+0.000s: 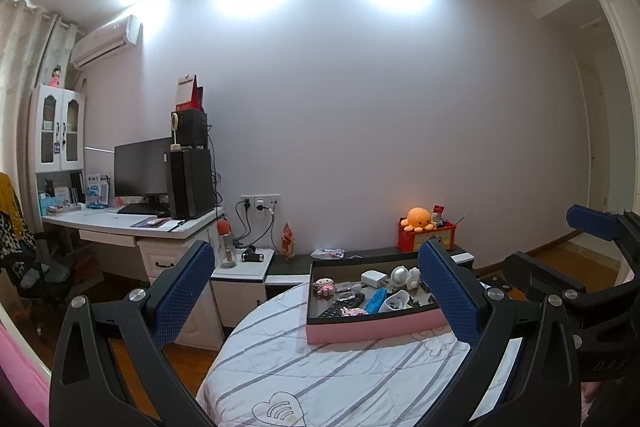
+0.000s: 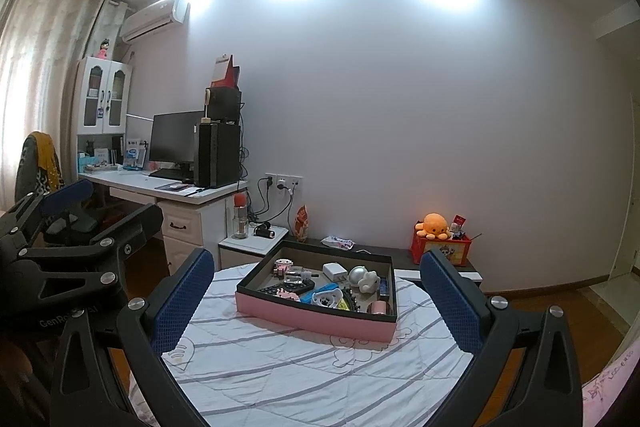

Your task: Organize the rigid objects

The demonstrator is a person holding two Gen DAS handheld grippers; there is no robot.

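Observation:
A shallow pink box (image 1: 372,331) (image 2: 312,319) with a dark rim sits on the striped bedcover (image 1: 320,379) (image 2: 304,375). It holds several small items: a black remote (image 2: 286,289), a white charger (image 1: 374,277) (image 2: 335,270), a silver ball (image 2: 357,274), a blue case (image 1: 375,299) and a pink toy (image 2: 283,265). My left gripper (image 1: 320,291) is open, held back from the box with nothing between its blue pads. My right gripper (image 2: 318,299) is open too, also short of the box. Each gripper shows at the edge of the other's view.
Behind the bed runs a low dark shelf (image 2: 384,251) with a red box and orange plush octopus (image 2: 434,225). A white nightstand (image 2: 256,243) carries a bottle. At left stand a desk (image 2: 168,187) with monitor and computer tower, and a chair (image 2: 40,163).

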